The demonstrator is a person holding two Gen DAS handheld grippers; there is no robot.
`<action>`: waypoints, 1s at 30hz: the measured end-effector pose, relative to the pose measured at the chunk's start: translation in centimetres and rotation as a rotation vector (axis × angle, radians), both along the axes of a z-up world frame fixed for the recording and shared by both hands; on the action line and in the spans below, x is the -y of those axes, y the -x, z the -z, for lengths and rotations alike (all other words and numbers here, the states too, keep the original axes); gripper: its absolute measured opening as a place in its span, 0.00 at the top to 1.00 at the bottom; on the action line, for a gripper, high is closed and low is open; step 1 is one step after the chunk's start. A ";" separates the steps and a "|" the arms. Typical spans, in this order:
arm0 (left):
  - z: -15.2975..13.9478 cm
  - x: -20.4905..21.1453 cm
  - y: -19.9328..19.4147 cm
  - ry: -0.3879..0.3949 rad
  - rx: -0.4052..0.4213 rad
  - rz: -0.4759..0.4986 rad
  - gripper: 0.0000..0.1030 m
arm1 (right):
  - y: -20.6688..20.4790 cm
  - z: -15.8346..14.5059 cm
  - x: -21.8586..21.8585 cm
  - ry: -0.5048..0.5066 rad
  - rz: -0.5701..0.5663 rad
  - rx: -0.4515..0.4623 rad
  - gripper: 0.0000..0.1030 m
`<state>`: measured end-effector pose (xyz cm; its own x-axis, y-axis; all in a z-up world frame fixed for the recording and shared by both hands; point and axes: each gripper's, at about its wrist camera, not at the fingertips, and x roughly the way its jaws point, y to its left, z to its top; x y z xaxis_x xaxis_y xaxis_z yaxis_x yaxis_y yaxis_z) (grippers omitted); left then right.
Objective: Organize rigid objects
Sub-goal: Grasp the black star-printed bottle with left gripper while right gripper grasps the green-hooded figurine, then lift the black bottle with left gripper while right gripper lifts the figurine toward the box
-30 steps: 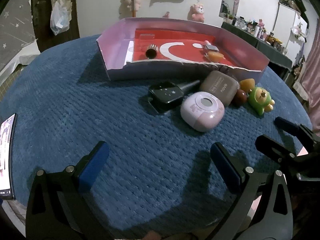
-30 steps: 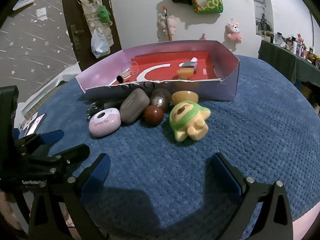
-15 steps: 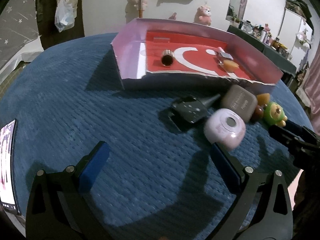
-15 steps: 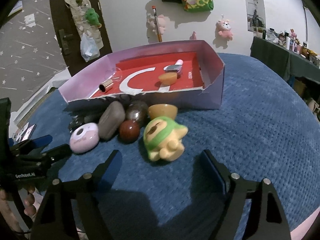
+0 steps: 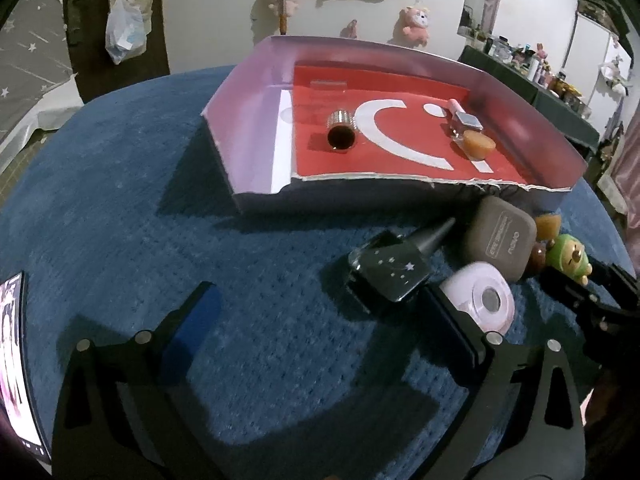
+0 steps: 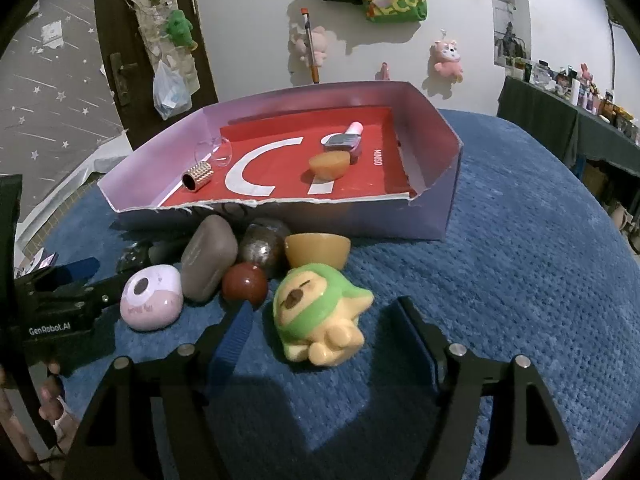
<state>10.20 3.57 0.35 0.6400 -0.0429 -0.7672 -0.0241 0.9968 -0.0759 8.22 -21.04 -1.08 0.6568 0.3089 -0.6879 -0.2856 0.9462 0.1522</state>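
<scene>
Two grippers in frame, both with fingers apart. Right gripper (image 6: 324, 326): jaws have just been closing, green-hooded yellow toy figure (image 6: 318, 316) lies on its back between the fingers, lower centre of the right wrist view; left blue pad (image 6: 236, 330) close beside its head, right finger (image 6: 416, 332) apart from it, no clamp visible. Left gripper (image 5: 316, 316): spread wide over bare blue knitted worktop cover (image 5: 120, 208); black star-printed bottle with pointed cap (image 5: 390, 274) sits just inside its right finger (image 5: 444, 320), contact unclear. Pale pink round case (image 5: 482, 300) lies outside that finger, partly hidden by it.

Cluster at centre left of the right wrist view: grey-brown rounded case (image 6: 208, 262), dark red ball (image 6: 245, 284), dark metallic ball (image 6: 264, 246) half hidden behind them, orange-yellow bowl-shaped piece (image 6: 318, 252) touching the toy's hood. All are packed against the torn front wall of the shallow lilac cardboard tray with red floor (image 6: 448, 184).

Inside tray: gold ribbed tube (image 6: 197, 175), clear glass cup (image 6: 214, 151) hard to make out, orange half-dome (image 6: 329, 165), small nail polish bottle with pink cap (image 6: 346, 142).

Open cover right of the toy and at left of the left wrist view. Phone screen (image 5: 12, 360) cut off at that view's left edge.
</scene>
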 end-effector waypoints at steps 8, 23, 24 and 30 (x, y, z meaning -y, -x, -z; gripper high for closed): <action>-0.4 1.4 -1.4 0.011 -0.008 0.082 0.30 | 0.3 0.0 -0.1 0.014 -0.010 0.006 0.53; -0.4 2.1 1.3 0.008 0.030 0.134 0.59 | 1.8 -0.1 -0.1 0.016 -0.028 0.011 0.57; -0.4 2.1 1.6 0.006 0.033 0.132 0.59 | 2.0 -0.1 -0.1 0.016 -0.028 0.010 0.57; -0.3 1.8 3.3 0.006 0.050 0.117 0.59 | 3.0 -0.4 -0.2 0.020 -0.033 0.016 0.57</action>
